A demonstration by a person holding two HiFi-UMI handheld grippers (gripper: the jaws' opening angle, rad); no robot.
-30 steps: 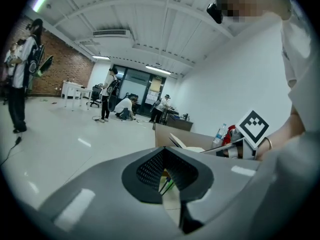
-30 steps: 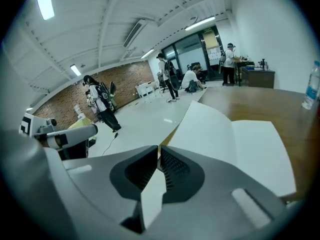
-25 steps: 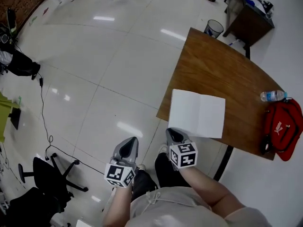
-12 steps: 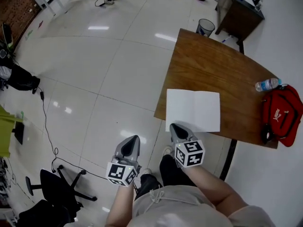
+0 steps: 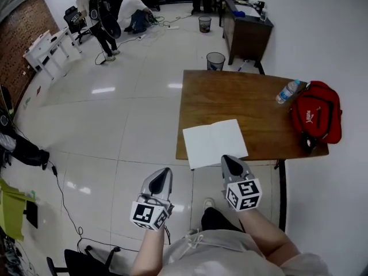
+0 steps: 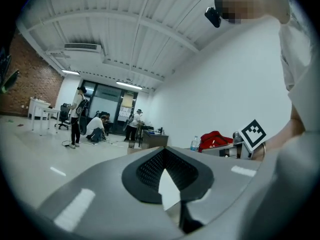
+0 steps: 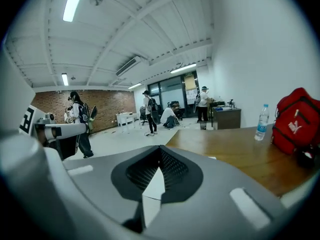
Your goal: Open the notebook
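Note:
The notebook (image 5: 214, 142) lies open with blank white pages, at the near edge of the brown table (image 5: 230, 94). My right gripper (image 5: 229, 160) is shut and empty; its tip hovers just short of the notebook's near edge, off the table. To its left my left gripper (image 5: 164, 173) hangs over the floor, also shut with nothing in it. In the left gripper view the left gripper (image 6: 164, 151) points level across the room. The right gripper (image 7: 160, 154) in its own view looks along the table top (image 7: 225, 144).
A red bag (image 5: 315, 117) and a water bottle (image 5: 287, 92) sit on the table's right end. Beyond the table stand a waste bin (image 5: 215, 60) and a dark desk (image 5: 244, 33). People (image 5: 135, 13) work at the far end of the room.
The head view has swung up and round, so the table and notebook now sit straight ahead. Both grippers stay low before the body, shut, and the notebook stays open.

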